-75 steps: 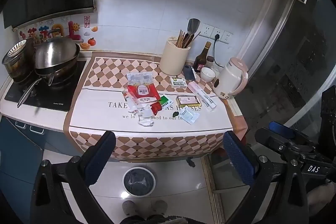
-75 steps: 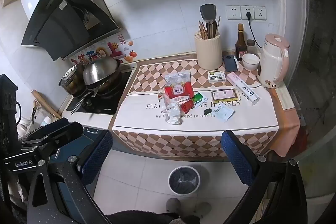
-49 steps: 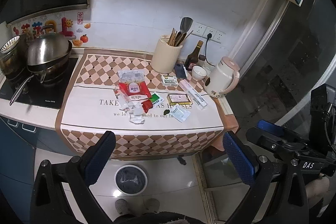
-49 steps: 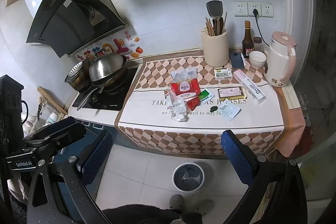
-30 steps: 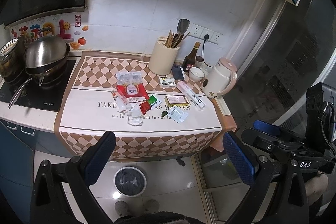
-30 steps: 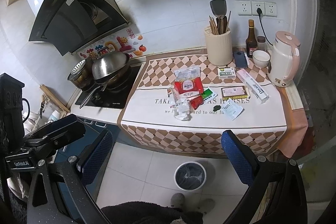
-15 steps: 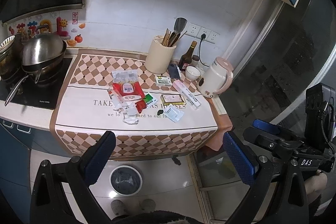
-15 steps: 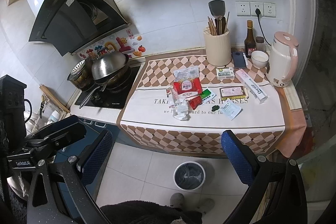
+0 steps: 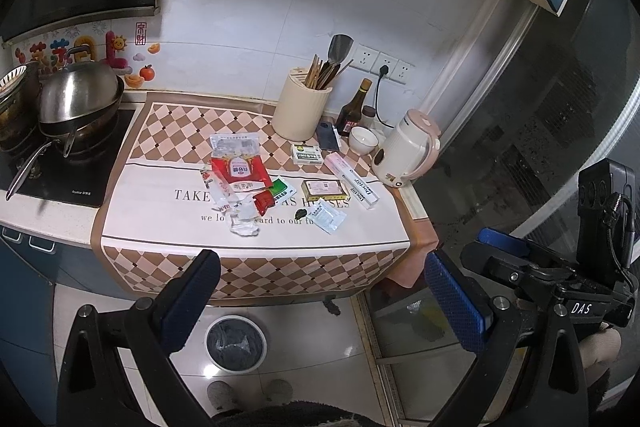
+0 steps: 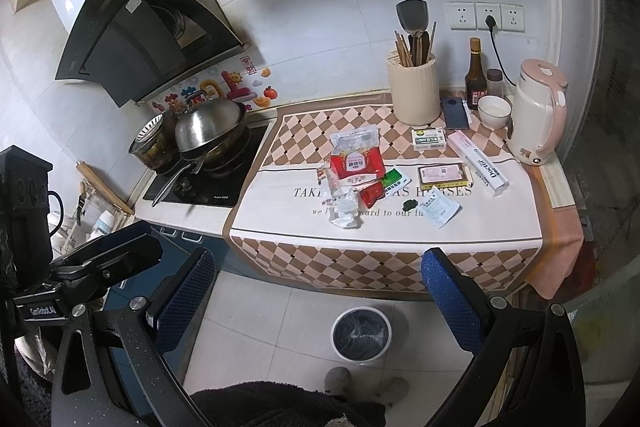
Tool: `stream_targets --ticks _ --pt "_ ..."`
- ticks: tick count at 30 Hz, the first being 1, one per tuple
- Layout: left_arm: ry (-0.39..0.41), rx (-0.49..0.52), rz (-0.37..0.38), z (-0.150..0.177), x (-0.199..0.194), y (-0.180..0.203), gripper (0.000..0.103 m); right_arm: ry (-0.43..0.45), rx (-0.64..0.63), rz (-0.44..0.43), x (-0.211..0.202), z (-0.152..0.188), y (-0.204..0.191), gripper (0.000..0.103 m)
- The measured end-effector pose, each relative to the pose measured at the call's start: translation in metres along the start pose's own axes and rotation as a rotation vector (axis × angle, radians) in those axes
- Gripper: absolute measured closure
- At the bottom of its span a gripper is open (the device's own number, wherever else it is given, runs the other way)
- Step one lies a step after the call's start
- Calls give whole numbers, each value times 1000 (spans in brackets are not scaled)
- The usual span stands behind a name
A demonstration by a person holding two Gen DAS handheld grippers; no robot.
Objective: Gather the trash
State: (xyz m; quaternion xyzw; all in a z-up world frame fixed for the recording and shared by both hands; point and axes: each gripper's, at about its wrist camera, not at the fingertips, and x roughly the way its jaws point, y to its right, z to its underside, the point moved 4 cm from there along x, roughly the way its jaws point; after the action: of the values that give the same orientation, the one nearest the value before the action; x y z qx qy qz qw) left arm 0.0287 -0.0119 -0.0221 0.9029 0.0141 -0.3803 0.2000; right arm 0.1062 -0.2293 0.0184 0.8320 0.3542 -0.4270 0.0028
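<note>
Your left hand-held gripper (image 9: 320, 291) and right hand-held gripper (image 10: 318, 291) both hang with fingers spread wide apart and nothing between them, well short of the table (image 9: 256, 267), whose checkered front edge overhangs the floor. The trash (image 9: 244, 187), a cluster of wrappers and packets, lies mid-table, well inside that edge; a kettle (image 9: 404, 157) crowds the right end and a wok (image 9: 76, 107) the left. The trash bin (image 10: 361, 335) stands on open floor below the edge. Compared with half a second ago, the left view sits slightly nearer the table; the trash lies unchanged.
</note>
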Motion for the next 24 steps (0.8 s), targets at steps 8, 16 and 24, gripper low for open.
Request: stream_targets --ticks 8,16,24 --pt "0 -1 -1 1 0 3 0 0 1 2 0 0 -1 0" --pt "0 -1 1 2 1 8 0 -2 3 -1 -1 1 -1 0" --pt "-3 5 -1 2 3 14 0 0 7 -1 -2 2 -2 0"
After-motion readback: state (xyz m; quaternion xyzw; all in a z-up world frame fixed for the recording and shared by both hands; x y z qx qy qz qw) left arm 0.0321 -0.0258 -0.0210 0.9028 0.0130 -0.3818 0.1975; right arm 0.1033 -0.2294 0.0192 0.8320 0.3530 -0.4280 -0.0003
